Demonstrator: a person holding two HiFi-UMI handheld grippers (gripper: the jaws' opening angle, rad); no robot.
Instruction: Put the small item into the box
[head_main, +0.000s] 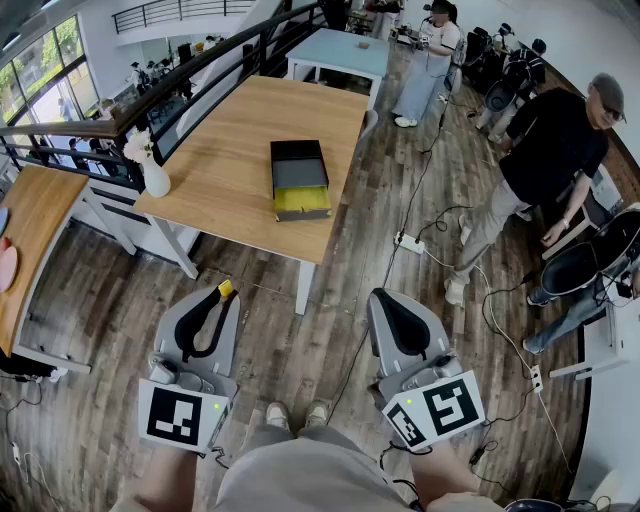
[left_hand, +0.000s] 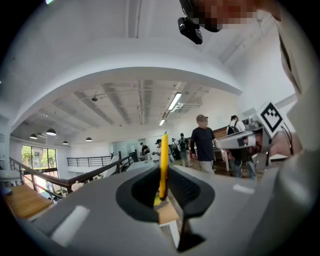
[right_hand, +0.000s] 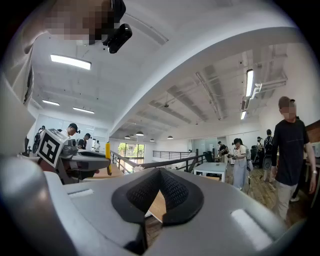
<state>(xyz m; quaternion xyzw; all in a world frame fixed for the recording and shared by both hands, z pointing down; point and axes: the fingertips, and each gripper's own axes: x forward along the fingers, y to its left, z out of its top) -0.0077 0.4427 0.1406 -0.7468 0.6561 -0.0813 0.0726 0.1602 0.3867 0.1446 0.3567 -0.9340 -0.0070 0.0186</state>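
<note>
My left gripper is shut on a small yellow item, a thin flat piece that stands upright between the jaws in the left gripper view. My right gripper is shut with nothing between its jaws. Both are held low over the floor, short of the table. The box, dark with an open lid and a yellow inside, lies on the wooden table ahead, well beyond both grippers.
A white vase stands at the table's left corner. A railing runs along the left. A person in black stands at the right. Cables and a power strip lie on the wooden floor.
</note>
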